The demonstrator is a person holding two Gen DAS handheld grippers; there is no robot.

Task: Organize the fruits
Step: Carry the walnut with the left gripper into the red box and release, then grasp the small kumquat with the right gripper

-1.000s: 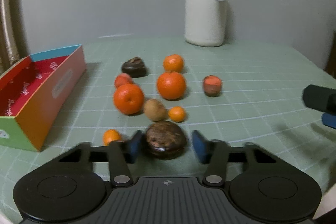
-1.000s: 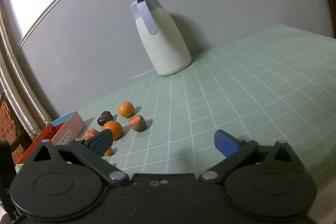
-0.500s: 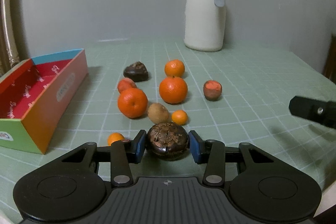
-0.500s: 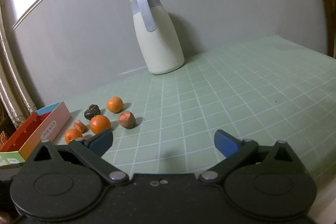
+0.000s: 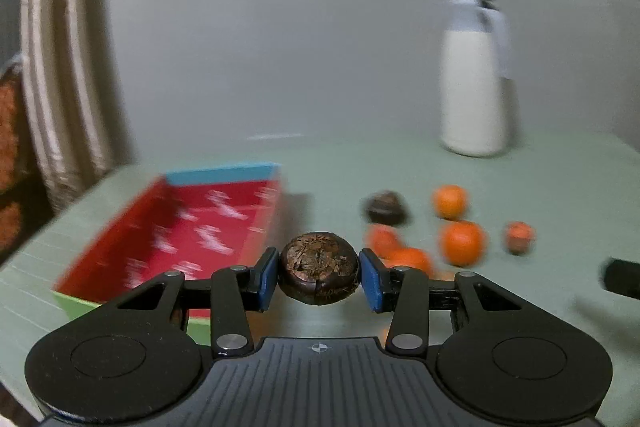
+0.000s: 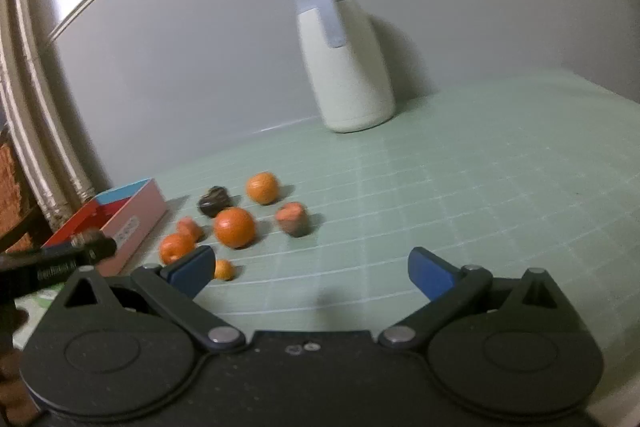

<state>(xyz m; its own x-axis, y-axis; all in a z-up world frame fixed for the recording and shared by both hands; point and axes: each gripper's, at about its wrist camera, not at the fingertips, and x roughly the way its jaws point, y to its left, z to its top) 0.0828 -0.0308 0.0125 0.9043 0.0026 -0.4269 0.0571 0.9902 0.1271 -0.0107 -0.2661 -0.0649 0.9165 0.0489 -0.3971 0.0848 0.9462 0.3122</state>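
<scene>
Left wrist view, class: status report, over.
Left tool shut on dark fruit. Right tool open, empty. Red box ahead; path clear.

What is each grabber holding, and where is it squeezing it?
The left gripper pinches the dark brown fruit by its two sides. The right gripper is open and holds nothing.

A second ago the left gripper sits low on the green mat with its blue pads spread either side of the dark brown fruit; now the pads press on that fruit and it is off the mat, carried left, away from the oranges, to just beside the near right edge of the red box. The right gripper has swung left too, so the jug and scattered fruit sit further right in its view.
</scene>
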